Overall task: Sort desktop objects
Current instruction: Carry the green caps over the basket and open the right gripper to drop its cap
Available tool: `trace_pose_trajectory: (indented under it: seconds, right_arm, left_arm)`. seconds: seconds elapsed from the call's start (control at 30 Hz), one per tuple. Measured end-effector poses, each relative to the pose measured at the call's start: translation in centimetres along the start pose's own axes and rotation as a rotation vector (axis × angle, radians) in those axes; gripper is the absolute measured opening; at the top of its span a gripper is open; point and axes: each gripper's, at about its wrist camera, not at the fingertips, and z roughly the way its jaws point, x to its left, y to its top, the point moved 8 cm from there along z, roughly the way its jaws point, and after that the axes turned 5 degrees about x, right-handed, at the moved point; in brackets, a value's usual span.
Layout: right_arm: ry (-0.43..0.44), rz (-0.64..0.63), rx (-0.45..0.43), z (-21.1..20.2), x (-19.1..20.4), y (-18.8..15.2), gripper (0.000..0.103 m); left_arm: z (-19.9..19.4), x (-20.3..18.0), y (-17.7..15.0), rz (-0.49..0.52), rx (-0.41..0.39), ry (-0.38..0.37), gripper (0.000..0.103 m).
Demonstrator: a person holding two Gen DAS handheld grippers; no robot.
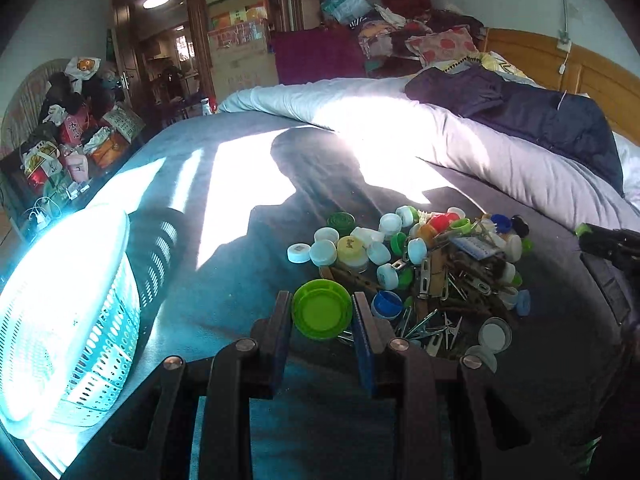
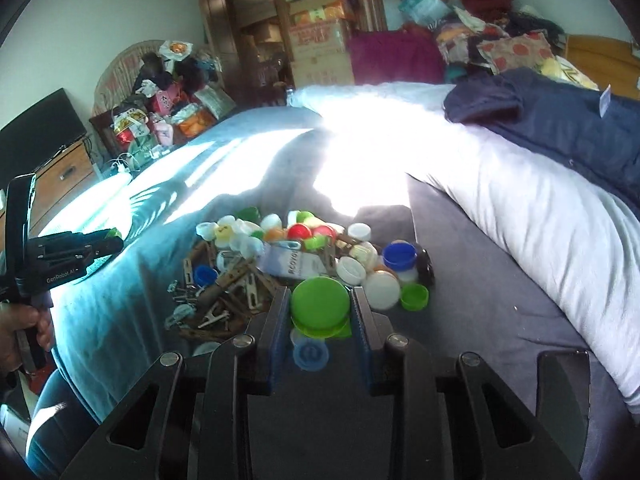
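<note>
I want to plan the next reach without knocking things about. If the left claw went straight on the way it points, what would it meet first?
The left claw already grips a large green lid. Straight ahead, it would probably meet the pile of bottle caps on the bed, though depth is unclear.

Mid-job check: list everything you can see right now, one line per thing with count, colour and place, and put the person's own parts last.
bottle caps: many, white, green, blue, red, yellow; heaped on the bed
clothespins: several, brown wood and bare metal; mixed into the same heap
large green lid: one, lime green; between the left tool's fingers
second green lid: one, lime green; between the right tool's fingers
basket: one, pale perforated plastic, sunlit; on the bed, left of the heap
quilt: one, white; folded along the bed's far side
dark jacket: one, navy; on the quilt
left tool: black, closed on its lid
right tool: black, closed on its lid
hand: one, gripping the left tool's handle
</note>
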Motion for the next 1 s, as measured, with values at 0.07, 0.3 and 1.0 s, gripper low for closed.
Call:
trace_pose_trajectory:
  seconds: [0.07, 0.3, 1.0]
  right_arm:
    - [0.012, -0.020, -0.017, -0.6, 1.4, 1.0, 0.028]
    - [0.057, -0.082, -0.061, -1.7, 5.4, 4.3, 0.028]
    - [0.206, -0.245, -0.102, 0.1, 20.2, 11.4, 0.028]
  left_arm:
    - [-1.1, 0.5, 0.3, 0.001, -0.013, 0.026, 0.030]
    - [-4.4, 3.1, 1.2, -0.017, -0.051, 0.101, 0.030]
    - [-9.0, 13.0, 1.5, -0.111, -0.089, 0.214, 0.030]
